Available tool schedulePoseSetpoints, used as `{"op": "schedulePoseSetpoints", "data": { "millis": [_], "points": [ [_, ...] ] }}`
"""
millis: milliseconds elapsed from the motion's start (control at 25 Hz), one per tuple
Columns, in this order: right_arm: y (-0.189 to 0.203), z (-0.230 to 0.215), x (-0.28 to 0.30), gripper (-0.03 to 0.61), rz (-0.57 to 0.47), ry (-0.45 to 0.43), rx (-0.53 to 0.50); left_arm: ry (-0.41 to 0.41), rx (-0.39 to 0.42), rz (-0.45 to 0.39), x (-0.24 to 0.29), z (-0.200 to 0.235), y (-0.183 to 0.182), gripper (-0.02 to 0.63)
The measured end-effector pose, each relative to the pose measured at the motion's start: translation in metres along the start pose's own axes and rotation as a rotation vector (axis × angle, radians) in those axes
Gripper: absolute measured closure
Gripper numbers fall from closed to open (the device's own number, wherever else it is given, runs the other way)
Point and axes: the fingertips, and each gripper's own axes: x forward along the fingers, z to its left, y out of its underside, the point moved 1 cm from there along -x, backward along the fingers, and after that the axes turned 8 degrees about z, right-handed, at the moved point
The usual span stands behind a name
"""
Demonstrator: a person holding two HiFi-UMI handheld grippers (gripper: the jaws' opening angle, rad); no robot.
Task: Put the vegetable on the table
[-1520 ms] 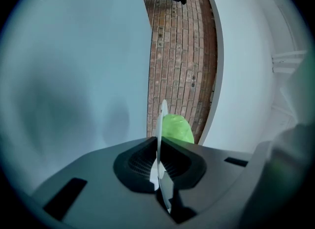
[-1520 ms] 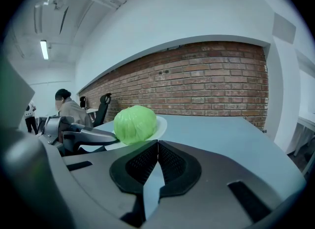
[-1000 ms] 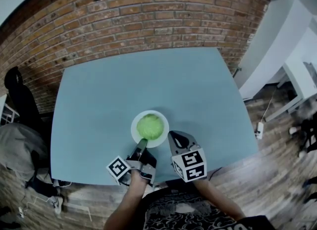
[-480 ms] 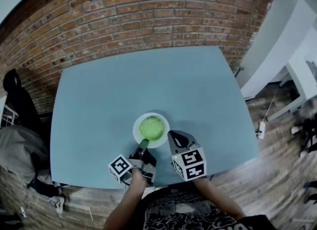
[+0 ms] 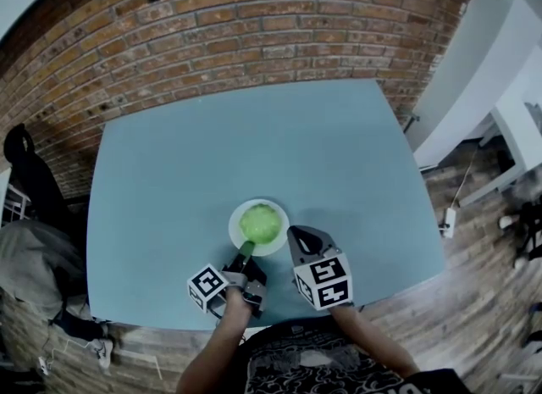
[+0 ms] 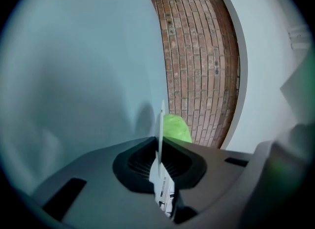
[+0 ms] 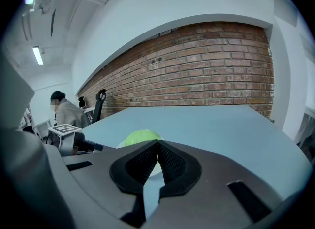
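Observation:
A round green vegetable [image 5: 260, 222] lies on a small white plate [image 5: 235, 233] near the front edge of the blue-grey table [image 5: 169, 180]. My left gripper [image 5: 246, 250] is shut on the plate's near rim. In the left gripper view the rim [image 6: 161, 124] shows edge-on between the jaws of the left gripper [image 6: 158, 161], with the vegetable [image 6: 176, 128] just beyond. My right gripper [image 5: 292, 233] is shut on nothing, just right of the plate. In the right gripper view the vegetable [image 7: 140, 137] peeks over the right gripper [image 7: 158, 147].
A brick wall [image 5: 254, 19] runs along the table's far side. Chairs and a seated person [image 7: 66, 112] are off to the left. White furniture [image 5: 508, 87] stands at the right on a wooden floor [image 5: 474, 240].
The head view has shifted a little, so the table and plate sit slightly lower in the picture. Both grippers keep their places at the plate.

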Motion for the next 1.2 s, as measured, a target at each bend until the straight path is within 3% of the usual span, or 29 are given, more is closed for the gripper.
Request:
{"op": "schedulePoseSetpoints", "data": {
  "millis": [760, 1200],
  "points": [
    [0.008, -0.005, 0.001, 0.569, 0.02, 0.006, 0.016, -0.066, 0.024, 0.022, 0.012, 0.014, 0.0, 0.583],
    [0.01, 0.001, 0.004, 0.569, 0.034, -0.017, 0.004, -0.155, 0.106, 0.021, 0.011, 0.014, -0.009, 0.583]
  ]
}}
